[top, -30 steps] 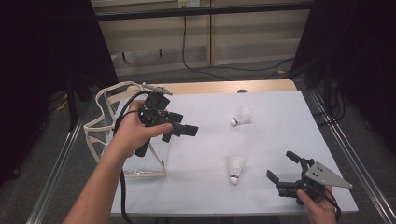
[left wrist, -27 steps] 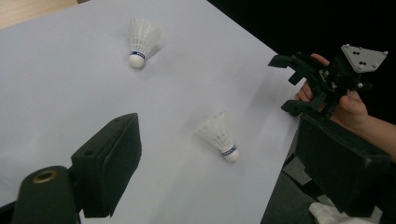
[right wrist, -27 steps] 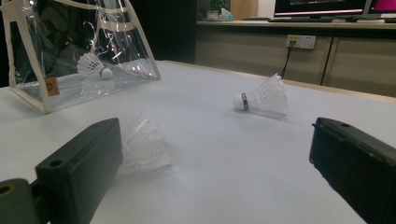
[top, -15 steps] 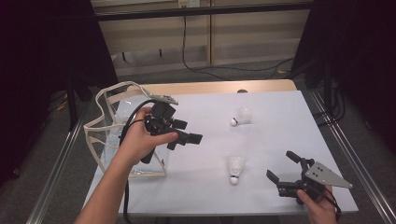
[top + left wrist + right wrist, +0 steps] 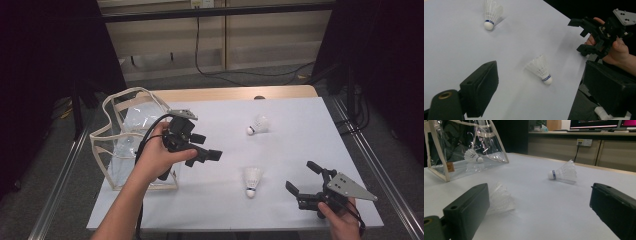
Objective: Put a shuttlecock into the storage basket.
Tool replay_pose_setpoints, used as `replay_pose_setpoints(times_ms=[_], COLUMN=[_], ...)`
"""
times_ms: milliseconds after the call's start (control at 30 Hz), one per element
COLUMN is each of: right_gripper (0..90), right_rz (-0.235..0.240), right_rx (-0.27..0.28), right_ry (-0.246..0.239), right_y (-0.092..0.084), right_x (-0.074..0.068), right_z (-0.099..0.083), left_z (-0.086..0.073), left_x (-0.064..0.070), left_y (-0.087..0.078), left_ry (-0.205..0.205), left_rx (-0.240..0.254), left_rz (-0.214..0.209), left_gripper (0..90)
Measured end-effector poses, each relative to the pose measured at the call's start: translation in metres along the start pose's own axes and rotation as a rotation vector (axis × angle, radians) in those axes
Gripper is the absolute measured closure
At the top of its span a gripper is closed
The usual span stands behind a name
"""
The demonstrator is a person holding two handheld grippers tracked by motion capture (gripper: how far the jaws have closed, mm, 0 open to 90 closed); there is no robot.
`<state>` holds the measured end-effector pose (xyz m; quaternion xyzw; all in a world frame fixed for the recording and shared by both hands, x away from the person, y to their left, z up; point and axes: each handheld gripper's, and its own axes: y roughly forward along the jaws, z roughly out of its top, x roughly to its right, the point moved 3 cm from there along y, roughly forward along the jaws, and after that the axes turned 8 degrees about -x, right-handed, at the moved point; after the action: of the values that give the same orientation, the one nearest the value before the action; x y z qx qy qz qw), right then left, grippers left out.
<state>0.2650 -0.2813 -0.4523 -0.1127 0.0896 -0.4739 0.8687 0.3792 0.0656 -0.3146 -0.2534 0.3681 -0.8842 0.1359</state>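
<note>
Black left gripper (image 5: 204, 148) fingers spread wide, empty, above nearer shuttlecock (image 5: 252, 179).

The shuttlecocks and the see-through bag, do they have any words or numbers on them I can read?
Near shuttlecock: blue band round the cork with tiny print, too small to read.
Far shuttlecock: a like blue band, print too blurred to read.
Clear bag: small orange tag with a mark, too small to read.
Nothing else bears readable text.

table: white top (image 5: 300, 125), wood far edge | wall: beige panels (image 5: 270, 45), socket (image 5: 584, 142) | floor: grey (image 5: 60, 200)
</note>
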Motion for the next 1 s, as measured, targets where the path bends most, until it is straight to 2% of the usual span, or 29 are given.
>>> replay_pose_setpoints(times_ms=[633, 1000], right_gripper=[2.2, 2.3], right_rz=[-0.001, -0.003], right_rx=[-0.005, -0.003], right_ry=[-0.003, -0.004], right_y=[0.0, -0.001], right_x=[0.0, 0.0], right_z=[0.0, 0.0], left_z=[-0.012, -0.02], left_x=[0.004, 0.002], left_y=[0.024, 0.036], left_ry=[0.018, 0.011], left_rx=[0.014, 0.031], left_rz=[-0.009, -0.023], left_gripper=[9.6, 7.8])
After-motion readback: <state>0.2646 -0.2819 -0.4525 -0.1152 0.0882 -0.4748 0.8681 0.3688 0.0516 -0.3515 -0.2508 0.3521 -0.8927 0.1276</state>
